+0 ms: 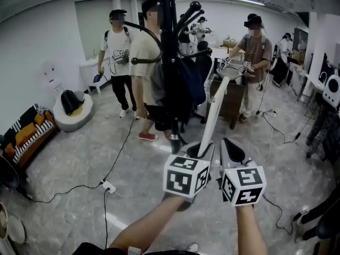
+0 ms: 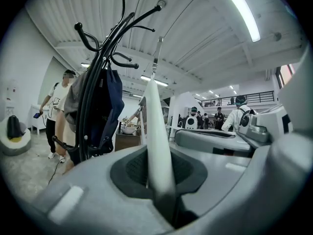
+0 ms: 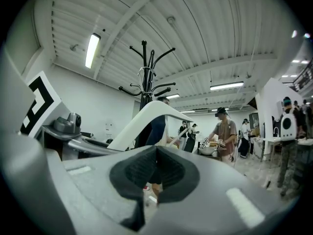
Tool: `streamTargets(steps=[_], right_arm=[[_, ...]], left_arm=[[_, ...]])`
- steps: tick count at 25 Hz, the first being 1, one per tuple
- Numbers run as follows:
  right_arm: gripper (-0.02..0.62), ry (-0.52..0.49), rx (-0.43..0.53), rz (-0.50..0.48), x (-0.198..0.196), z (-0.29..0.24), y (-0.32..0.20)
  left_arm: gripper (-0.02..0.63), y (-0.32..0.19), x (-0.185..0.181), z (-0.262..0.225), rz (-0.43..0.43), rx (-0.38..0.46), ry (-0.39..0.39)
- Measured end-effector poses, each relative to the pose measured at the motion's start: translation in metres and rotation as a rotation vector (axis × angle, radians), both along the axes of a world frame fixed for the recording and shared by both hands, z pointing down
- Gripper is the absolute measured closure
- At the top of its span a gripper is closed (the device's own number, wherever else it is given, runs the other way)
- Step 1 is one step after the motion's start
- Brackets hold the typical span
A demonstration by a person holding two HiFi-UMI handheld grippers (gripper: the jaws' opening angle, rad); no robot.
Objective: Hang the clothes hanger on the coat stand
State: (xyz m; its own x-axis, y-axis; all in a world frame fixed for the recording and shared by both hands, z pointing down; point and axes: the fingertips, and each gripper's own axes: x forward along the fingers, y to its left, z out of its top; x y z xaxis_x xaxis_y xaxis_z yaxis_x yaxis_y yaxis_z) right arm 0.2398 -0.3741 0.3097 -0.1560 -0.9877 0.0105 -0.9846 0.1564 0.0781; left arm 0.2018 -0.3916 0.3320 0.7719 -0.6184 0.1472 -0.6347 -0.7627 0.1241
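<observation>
Left claw [image 2: 161, 180] pinches the hanger [image 2: 155, 126] by one arm, right claw [image 3: 155, 173] is shut, empty. Thin grip, so I figure it swivels and misses the stand [image 1: 169, 47] hooks.

— Your left forearm [image 1: 149, 224] comes up bare from the bottom of the head view and slants toward the middle. Your right forearm [image 1: 249, 230] rises beside it, nearly straight.

— And you hold the two claws side by side, close but not touching. Their marker cubes face you, and both claws point roughly level, away from you.

— Your left claw [image 2: 159, 180] is clamped on the white hanger [image 2: 155, 131], pads pressing on it from both sides.

— Your right claw [image 3: 155, 173] has its pads together at the tips, with nothing between them.
</observation>
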Motion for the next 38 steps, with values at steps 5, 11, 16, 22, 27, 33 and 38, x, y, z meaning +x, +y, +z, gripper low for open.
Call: streamTargets(steps=[5,11,16,22,27,33,38], right_arm=[[0.595,-0.001,0.009,-0.044,0.012,-0.002,-0.005],[0.595,0.012,0.015,-0.112,0.007,-0.015,-0.013],[0.595,0.017,0.022,-0.149,0.005,-0.020,-0.021],[0.595,0.021,0.035,-0.159,0.008,-0.028,-0.035],[0.595,0.031,0.045,-0.145,0.007,-0.033,-0.058],[0.595,0.046,0.054,-0.125,-0.001,-0.036,-0.087],[0.595,0.064,0.065,-0.117,-0.007,-0.045,-0.105]], left_arm=[[0.545,-0.006,0.010,0.001,-0.044,0.001,-0.006],[0.545,-0.012,0.008,-0.010,-0.089,-0.004,0.002],[0.545,-0.020,0.006,-0.015,-0.122,-0.008,0.008],[0.545,-0.035,0.008,-0.017,-0.139,-0.016,0.013],[0.545,-0.059,0.008,-0.025,-0.133,-0.002,0.024],[0.545,-0.090,0.003,-0.033,-0.109,0.011,0.040],[0.545,-0.111,0.000,-0.043,-0.100,0.017,0.054]])
